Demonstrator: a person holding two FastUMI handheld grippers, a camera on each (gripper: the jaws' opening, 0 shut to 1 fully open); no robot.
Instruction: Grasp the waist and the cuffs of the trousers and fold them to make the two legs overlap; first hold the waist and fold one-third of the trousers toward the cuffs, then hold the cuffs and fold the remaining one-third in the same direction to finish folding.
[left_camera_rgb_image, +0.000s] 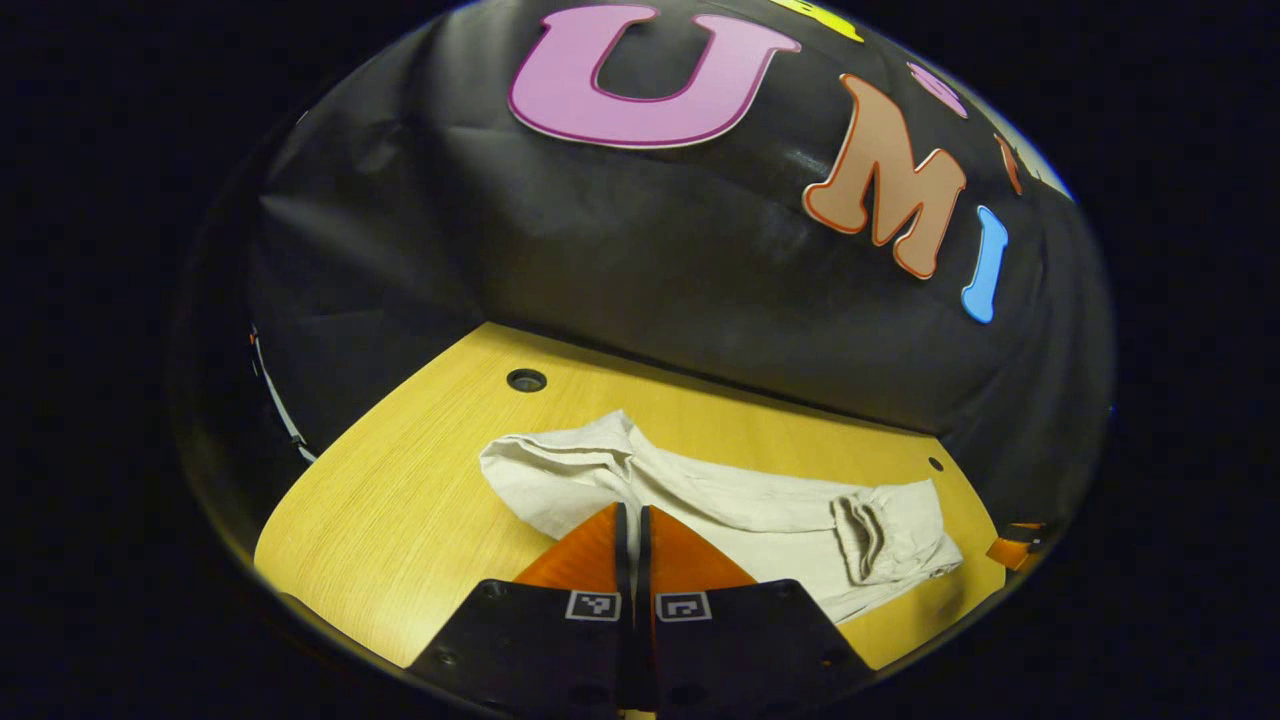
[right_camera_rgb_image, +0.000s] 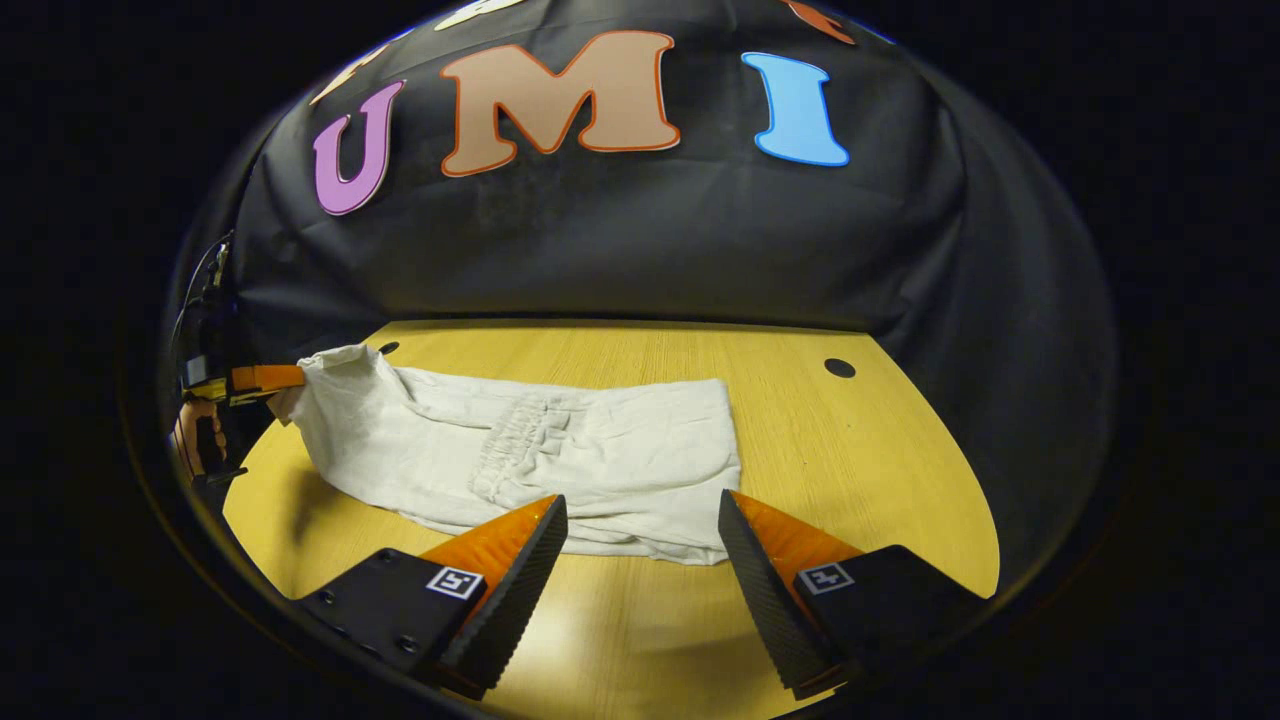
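Off-white trousers (right_camera_rgb_image: 600, 450) lie lengthwise on the wooden table (right_camera_rgb_image: 860, 460), with the gathered elastic waist (right_camera_rgb_image: 525, 440) folded over onto the legs near the middle. In the left gripper view the same trousers (left_camera_rgb_image: 740, 500) stretch away to the right, the waist (left_camera_rgb_image: 865, 535) at the far end. My left gripper (left_camera_rgb_image: 632, 512) is shut on the cuff end, its fingers pressed together on the cloth. From the right gripper view, that left gripper (right_camera_rgb_image: 262, 380) holds the cuff corner slightly raised at the far left. My right gripper (right_camera_rgb_image: 641, 500) is open, just above the near folded edge.
A person's hand (right_camera_rgb_image: 195, 435) holds the left gripper at the table's left edge. Round holes (right_camera_rgb_image: 839, 367) (left_camera_rgb_image: 526, 380) sit in the tabletop near the back. The black cloth wall rises right behind the table. Bare wood lies to the right of the trousers.
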